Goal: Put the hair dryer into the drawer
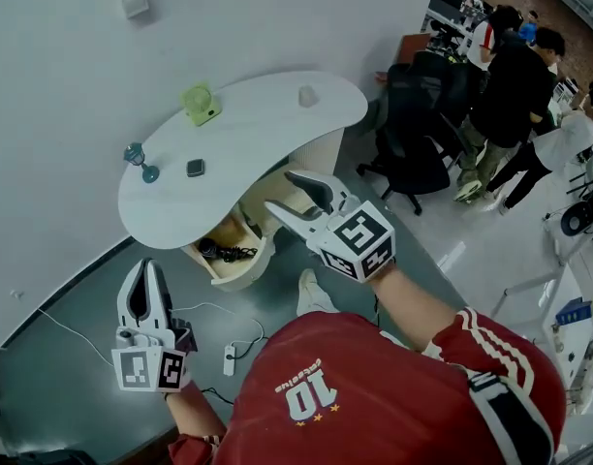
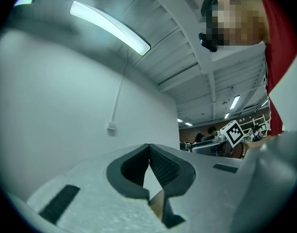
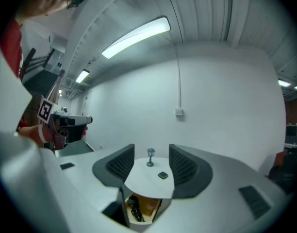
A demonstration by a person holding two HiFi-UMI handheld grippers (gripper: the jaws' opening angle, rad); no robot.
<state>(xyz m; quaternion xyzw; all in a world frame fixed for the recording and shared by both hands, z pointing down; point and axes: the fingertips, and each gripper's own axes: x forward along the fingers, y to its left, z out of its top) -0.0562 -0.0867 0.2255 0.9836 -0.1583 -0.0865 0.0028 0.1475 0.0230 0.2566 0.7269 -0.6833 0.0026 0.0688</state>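
One black hair dryer lies in the curved drawer; left gripper jaws clenched empty, right gripper jaws spread.

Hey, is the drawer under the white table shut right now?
No, the drawer is pulled out from under the table, and the black hair dryer lies inside it.

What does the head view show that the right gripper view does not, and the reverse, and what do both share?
Only the head view: a small green object and a clear cup on the white table, and a power strip on the floor. Only the right gripper view: the long ceiling light. Both: the table, its open drawer and the hair dryer lying inside.
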